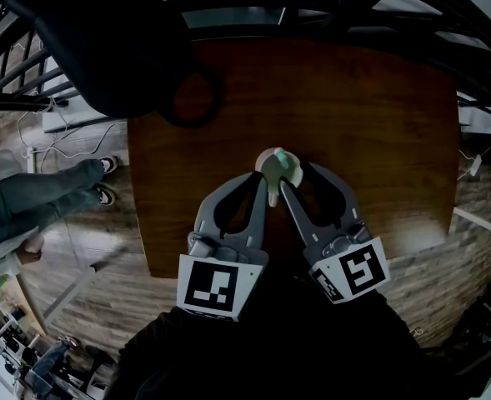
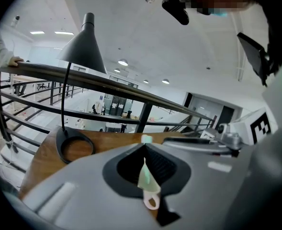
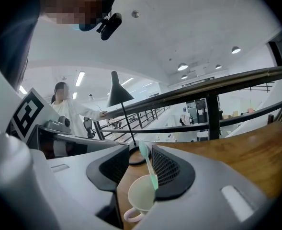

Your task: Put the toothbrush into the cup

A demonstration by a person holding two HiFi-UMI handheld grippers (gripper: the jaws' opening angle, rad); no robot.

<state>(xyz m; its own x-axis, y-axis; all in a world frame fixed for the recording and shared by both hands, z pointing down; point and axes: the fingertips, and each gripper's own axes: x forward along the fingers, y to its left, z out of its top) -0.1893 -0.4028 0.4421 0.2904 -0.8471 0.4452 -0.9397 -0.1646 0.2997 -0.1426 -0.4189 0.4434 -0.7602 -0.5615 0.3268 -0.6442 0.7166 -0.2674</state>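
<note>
Dark wooden desk [image 1: 370,115] with a metal railing beyond it. A small cream cup with a pink loop handle [image 3: 140,195] stands near the desk's middle, and both tongs converge on it.

Left tongs [image 2: 144,152]: pressed together on the cup, which shows edge-on between them with the handle toward the camera. Probably a bracing hold, so the light cup can't slide or tip.

Right tongs [image 3: 141,151]: tips pinching the mint-green plastic toothbrush [image 3: 150,171] near its upper end. It slants down with its lower end already inside the cup, against the rim. The high grip leaves the shaft free to enter.

Judgement: insertion is as good as done and only the release remains. The leaning toothbrush could topple the cup, so the right tongs should let go first.

Black cone-shade lamp with a ring base [image 1: 191,98]: far left of the desk, well apart.
</note>
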